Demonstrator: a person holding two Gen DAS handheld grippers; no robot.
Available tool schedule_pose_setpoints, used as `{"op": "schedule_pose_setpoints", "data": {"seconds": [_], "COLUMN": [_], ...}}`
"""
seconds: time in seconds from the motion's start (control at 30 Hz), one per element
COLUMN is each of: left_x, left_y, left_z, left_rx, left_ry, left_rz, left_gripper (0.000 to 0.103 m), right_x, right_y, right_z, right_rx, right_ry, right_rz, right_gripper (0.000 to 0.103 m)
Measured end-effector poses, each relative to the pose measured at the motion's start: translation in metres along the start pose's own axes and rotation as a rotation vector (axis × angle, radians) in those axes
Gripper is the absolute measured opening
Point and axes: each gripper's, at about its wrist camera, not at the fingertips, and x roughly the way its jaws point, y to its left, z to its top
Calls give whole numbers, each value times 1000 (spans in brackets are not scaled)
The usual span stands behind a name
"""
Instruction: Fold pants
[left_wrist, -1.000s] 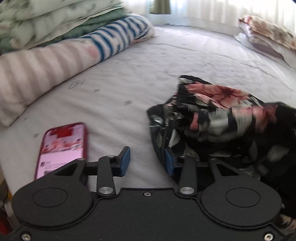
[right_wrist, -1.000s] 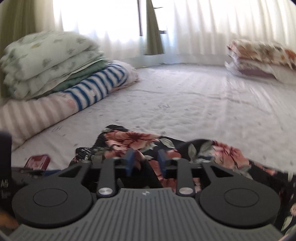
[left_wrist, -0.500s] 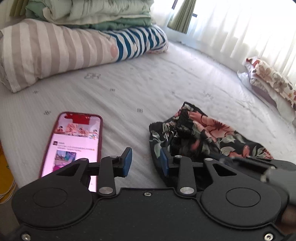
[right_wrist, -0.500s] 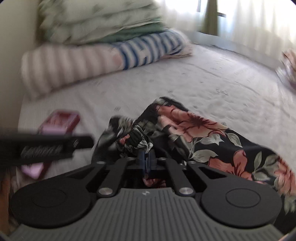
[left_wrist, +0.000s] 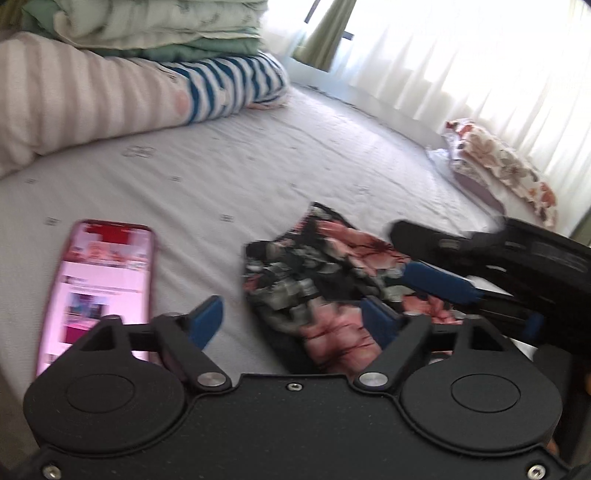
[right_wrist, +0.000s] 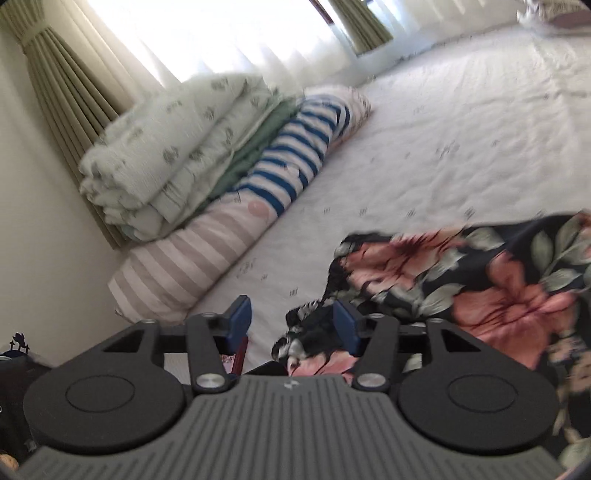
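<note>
Floral pants (left_wrist: 325, 291) lying bunched in a dark heap on the pale bed (left_wrist: 258, 162), pink blooms and grey leaves showing through the crumple. Left gripper (left_wrist: 291, 317) hovering low over the near end of the heap, jaws just swung apart and standing wide; cloth lying between the blue pads (left_wrist: 207, 317) but not pinched, left pad over bare sheet, right pad at the fabric's edge. Nothing gripped there.

Right gripper (left_wrist: 436, 284) reaching in from the right in the left wrist view, one blue finger laid across the far side of the pants. From its own camera, right gripper (right_wrist: 291, 321) also freshly opened, jaws parted, a ruffled corner of the pants (right_wrist: 461, 280) sitting in the gap and against the right pad; no squeeze visible, the left pad clear of cloth. Rest of the garment spreading off to the right of that view, blurred.

A phone (left_wrist: 99, 288) in a red case lying face up on the sheet just left of the left gripper, screen lit. Striped bolster (right_wrist: 207, 258) along the wall, folded quilts (right_wrist: 173, 147) stacked on top. Flowered pillow (left_wrist: 506, 170) at the far edge of the bed, beneath bright white curtains (left_wrist: 461, 55).
</note>
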Motion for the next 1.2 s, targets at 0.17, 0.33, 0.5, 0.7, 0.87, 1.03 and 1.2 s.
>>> {"op": "schedule_pose_setpoints", "data": {"seconds": [0.17, 0.33, 0.5, 0.7, 0.87, 1.03, 1.2], "left_x": [32, 79, 83, 69, 48, 18, -17], "left_y": [-15, -17, -28, -27, -30, -63, -146], "left_z": [-2, 2, -4, -6, -6, 1, 1], "left_rx": [1, -5, 66, 34, 8, 49, 186], "left_ry": [-18, 38, -3, -40, -80, -123, -159], "left_rz": [44, 143, 229, 212, 166, 94, -84], "left_gripper": [96, 95, 48, 9, 7, 7, 7], "right_x": [-59, -105, -160, -208, -223, -236, -273], "right_y": [-11, -25, -63, -114, -134, -137, -127], "right_z": [-4, -29, -53, -86, -103, -102, -108], "right_rx": [-104, -284, -220, -66, 12, 57, 79], "right_ry": [-67, -61, -54, -50, -100, -138, -215], "right_rz": [-146, -622, -926, -1076, -987, -904, -822], "right_gripper": [74, 74, 74, 74, 76, 76, 75]}}
